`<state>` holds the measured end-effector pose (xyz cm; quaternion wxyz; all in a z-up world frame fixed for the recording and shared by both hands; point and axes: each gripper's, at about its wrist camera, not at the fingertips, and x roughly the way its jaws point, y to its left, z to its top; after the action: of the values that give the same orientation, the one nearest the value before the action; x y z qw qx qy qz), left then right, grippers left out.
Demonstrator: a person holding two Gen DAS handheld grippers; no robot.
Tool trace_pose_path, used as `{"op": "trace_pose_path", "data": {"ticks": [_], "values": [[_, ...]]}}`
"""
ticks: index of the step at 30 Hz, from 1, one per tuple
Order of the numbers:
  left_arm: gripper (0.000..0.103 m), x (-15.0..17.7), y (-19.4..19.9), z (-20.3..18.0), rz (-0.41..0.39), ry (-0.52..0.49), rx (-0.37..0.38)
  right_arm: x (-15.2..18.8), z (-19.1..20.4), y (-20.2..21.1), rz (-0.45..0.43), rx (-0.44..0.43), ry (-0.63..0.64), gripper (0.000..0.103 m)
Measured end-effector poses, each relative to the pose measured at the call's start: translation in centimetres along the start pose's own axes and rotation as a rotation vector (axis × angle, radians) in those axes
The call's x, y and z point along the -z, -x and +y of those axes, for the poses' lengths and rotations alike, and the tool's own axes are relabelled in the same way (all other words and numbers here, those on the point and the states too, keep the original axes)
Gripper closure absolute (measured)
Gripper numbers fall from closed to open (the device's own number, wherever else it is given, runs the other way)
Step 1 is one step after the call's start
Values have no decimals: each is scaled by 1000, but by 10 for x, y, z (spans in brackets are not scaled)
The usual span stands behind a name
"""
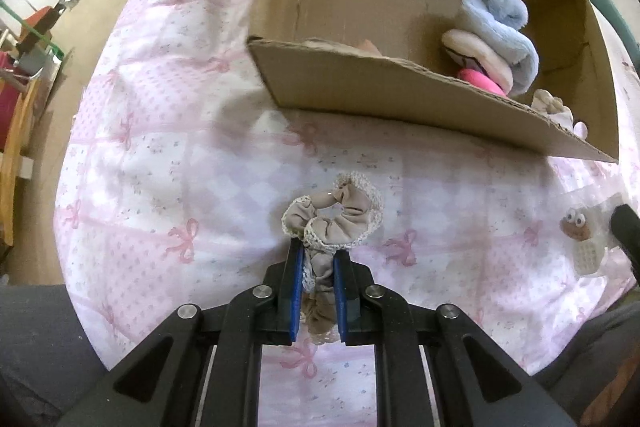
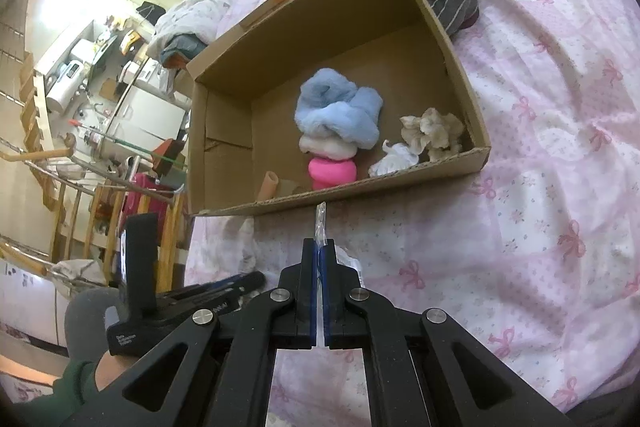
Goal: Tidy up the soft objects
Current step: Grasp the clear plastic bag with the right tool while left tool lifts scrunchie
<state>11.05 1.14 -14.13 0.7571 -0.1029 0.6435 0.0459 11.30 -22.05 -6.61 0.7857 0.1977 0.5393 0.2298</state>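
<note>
Left wrist view: we pinch a beige scrunchie (image 1: 334,223) in the left gripper (image 1: 317,259), over the pink sheet (image 1: 168,147) at 6 o'clock from the box (image 1: 400,87). Our right gripper (image 2: 319,247) is clamped on a clear packet (image 2: 321,223).

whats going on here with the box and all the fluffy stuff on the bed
A person is sorting soft things into an open cardboard box on a pink bow-print bedsheet. The left gripper is shut on a beige lace-edged scrunchie outside the box. The right gripper pinches a thin clear plastic packet. A fluffy light blue scrunchie already lies inside.
</note>
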Motion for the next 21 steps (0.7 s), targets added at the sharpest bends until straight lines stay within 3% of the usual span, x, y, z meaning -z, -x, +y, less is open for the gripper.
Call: {"op": "trace_pose_path", "data": {"ticks": [8, 13, 21], "values": [[91, -3, 19, 15, -29, 17, -3, 2, 5, 4, -27, 18, 27, 99], [91, -5, 57, 20, -65, 61, 69, 0, 8, 14, -57, -29, 35, 99], [90, -38, 138, 24, -278, 2, 57, -20, 21, 54, -207, -167, 39, 99]]}}
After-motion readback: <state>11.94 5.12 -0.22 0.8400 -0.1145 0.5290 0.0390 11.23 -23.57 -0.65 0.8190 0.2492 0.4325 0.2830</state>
